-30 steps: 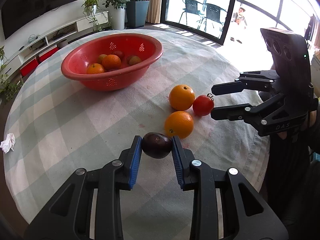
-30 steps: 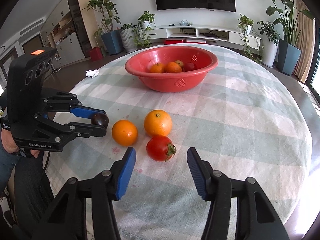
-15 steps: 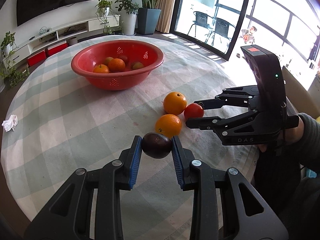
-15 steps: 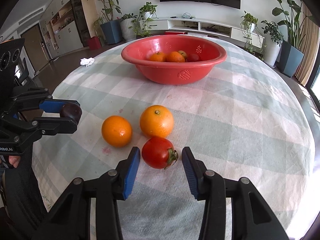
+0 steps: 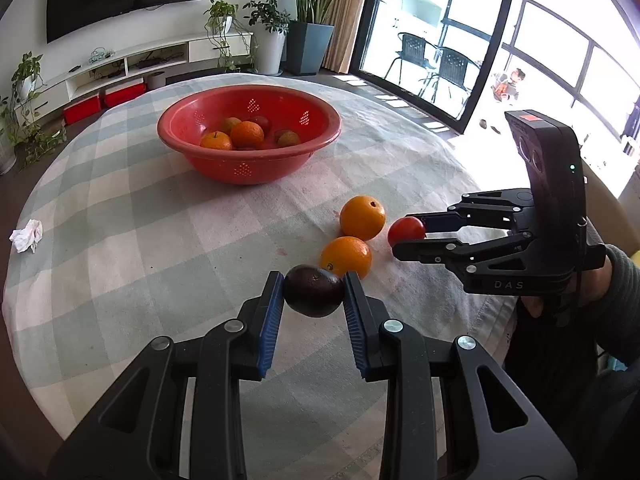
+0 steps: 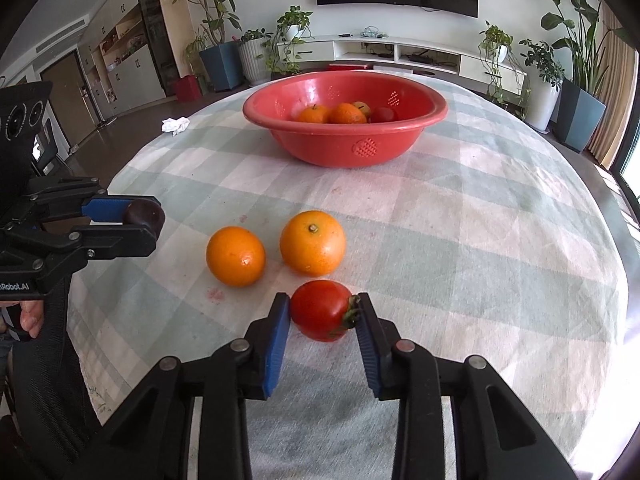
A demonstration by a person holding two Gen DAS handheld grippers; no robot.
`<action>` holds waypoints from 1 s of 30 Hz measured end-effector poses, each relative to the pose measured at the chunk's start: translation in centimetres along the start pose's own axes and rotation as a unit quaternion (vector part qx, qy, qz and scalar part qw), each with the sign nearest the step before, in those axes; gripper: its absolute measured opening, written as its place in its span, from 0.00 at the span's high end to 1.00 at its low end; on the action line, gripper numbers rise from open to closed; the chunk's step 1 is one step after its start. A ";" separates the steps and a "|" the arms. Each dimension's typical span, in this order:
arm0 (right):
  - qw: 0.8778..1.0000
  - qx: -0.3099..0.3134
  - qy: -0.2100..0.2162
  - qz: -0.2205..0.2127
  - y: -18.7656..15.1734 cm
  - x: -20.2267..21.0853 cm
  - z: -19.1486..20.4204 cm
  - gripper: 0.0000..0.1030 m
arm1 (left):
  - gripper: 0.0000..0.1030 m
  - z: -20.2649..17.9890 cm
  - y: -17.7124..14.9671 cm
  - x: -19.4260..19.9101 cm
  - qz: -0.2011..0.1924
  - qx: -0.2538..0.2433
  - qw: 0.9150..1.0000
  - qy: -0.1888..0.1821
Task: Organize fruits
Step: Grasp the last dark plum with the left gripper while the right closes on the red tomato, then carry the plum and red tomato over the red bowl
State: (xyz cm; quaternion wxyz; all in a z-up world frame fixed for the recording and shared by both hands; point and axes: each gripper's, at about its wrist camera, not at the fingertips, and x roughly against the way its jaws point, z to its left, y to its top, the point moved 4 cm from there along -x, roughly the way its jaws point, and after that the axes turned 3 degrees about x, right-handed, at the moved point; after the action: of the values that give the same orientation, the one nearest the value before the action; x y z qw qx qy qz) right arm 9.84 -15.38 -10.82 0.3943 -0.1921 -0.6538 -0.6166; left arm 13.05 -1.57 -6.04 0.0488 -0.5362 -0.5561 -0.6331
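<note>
So the biggest thing here is the round tabletop (image 6: 480, 240) with a pale green and white checked cloth over it. Toward the far side sits a red bowl (image 6: 400, 148) with little perforated patches in its wall, and it's got a handful of fruit in it, a couple of orange ones, a red one and a yellowish one from what I can make out.

Nearer the front edge, 2 oranges lie loose on the cloth just beside each other: the left orange (image 6: 235, 255) and the right orange (image 6: 312, 242).

Left tool (image 5: 313, 290) is clamped on a dark purple fruit (image 5: 313, 290), blue pads pressed against both sides of it; in the right wrist view it looks lifted off the cloth, near the left orange.

Right tool (image 6: 323, 312) has just been closing its jaws around a tomato (image 6: 320, 310), and now both pads touch it, green stem end against the right-hand pad. The tomato is just in front of the right orange; can't tell if it's resting on the cloth or not.

Smallest bit: a crumpled white tissue (image 6: 175, 125) out by the far left edge of the tabletop.
</note>
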 end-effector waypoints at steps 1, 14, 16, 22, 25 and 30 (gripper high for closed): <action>1.000 -0.004 0.001 -0.003 0.0 0.3 -0.1 0.66 | 0.73 0.1 0.1 0.1 -0.002 0.002 1.000 0.001; 0.998 -0.039 -0.017 -0.056 3.5 4.9 -4.0 0.66 | 0.73 2.2 4.2 3.3 -0.046 0.012 0.999 0.026; 0.996 -0.040 -0.031 -0.068 4.8 5.8 -5.0 0.66 | 0.73 2.5 5.4 3.5 -0.052 0.010 0.998 0.030; 0.992 -0.027 -0.056 -0.110 9.4 8.0 -6.7 0.66 | 0.73 3.3 9.6 3.6 -0.069 0.005 0.997 0.040; 0.990 -0.012 -0.059 -0.126 11.8 8.2 -6.5 0.66 | 0.73 3.2 11.6 3.0 -0.071 -0.007 0.996 0.046; 0.991 0.014 -0.048 -0.125 14.8 6.2 -5.5 0.66 | 0.73 3.3 14.3 0.9 -0.064 -0.020 0.996 0.056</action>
State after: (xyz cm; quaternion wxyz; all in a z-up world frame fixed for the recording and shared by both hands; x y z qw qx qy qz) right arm 18.48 -19.67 3.10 0.2851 -0.1328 -0.6995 -0.6417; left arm 24.21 -3.99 3.30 0.0277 -0.4641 -0.5729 -0.6750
